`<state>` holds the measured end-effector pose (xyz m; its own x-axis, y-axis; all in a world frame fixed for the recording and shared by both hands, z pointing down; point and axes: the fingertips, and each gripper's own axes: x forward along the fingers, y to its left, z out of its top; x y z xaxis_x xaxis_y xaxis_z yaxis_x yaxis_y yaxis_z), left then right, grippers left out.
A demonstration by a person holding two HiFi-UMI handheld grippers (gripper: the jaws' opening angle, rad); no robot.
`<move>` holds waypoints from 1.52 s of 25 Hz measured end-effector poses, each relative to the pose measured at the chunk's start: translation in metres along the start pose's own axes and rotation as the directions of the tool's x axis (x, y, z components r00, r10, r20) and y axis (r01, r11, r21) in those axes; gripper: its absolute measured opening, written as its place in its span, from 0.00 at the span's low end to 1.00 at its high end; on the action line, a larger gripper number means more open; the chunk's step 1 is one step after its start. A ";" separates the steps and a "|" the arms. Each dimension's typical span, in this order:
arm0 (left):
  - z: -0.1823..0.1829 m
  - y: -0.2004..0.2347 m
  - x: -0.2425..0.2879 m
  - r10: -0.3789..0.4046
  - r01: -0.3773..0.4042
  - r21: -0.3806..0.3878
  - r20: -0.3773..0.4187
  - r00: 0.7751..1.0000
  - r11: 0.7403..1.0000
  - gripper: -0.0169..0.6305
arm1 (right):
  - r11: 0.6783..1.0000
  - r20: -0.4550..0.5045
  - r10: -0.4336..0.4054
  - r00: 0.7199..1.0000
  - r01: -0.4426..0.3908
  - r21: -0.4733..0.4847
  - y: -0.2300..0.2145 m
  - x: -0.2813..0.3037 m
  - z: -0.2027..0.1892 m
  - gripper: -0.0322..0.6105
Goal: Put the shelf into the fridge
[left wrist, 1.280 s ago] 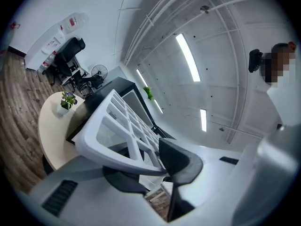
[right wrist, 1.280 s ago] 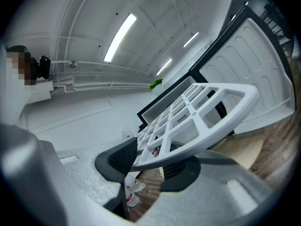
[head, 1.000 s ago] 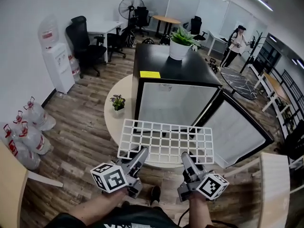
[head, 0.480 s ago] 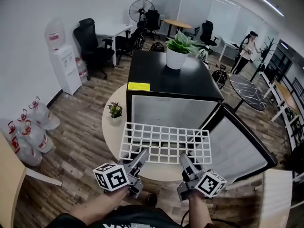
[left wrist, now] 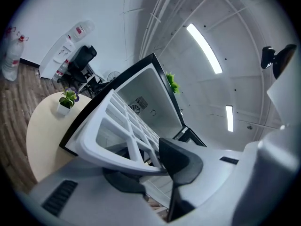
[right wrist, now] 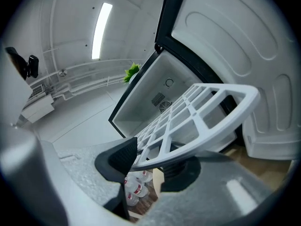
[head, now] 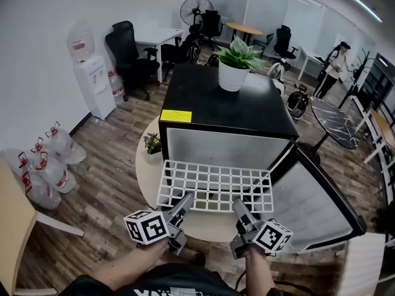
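you hold the white grid shelf [head: 216, 187] level before the open fridge [head: 229, 106], its far edge at the cabinet's mouth. left gripper [head: 183, 200] pinches the shelf's near edge toward its left corner; right gripper [head: 238, 205] pinches that edge toward the right corner. likely trouble: one side leading would skew the shelf, jamming a far corner against the fridge wall or open door [head: 311, 193]; edge-only grips could let it sag.

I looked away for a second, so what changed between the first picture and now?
The white shelf, carried by the left gripper and right gripper, moved closer to the fridge's open front. Nothing was grabbed or let go: both stay clamped on its near edge. The fridge door stays open, and the potted plant stays on top.
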<state>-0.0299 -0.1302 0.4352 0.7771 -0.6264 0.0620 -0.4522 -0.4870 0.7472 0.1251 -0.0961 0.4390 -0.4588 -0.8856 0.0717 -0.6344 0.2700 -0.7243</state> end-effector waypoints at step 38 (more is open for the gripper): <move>-0.021 0.051 0.055 0.115 -0.117 -0.082 -0.019 0.993 0.990 0.18 | 0.997 -0.111 -0.025 0.993 0.033 0.071 -0.081 0.038 -0.001 0.27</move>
<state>-0.0014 -0.1767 0.4902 0.7278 -0.6667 0.1603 -0.5021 -0.3589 0.7868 0.1587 -0.1509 0.5015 -0.5091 -0.8446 0.1660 -0.6037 0.2129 -0.7683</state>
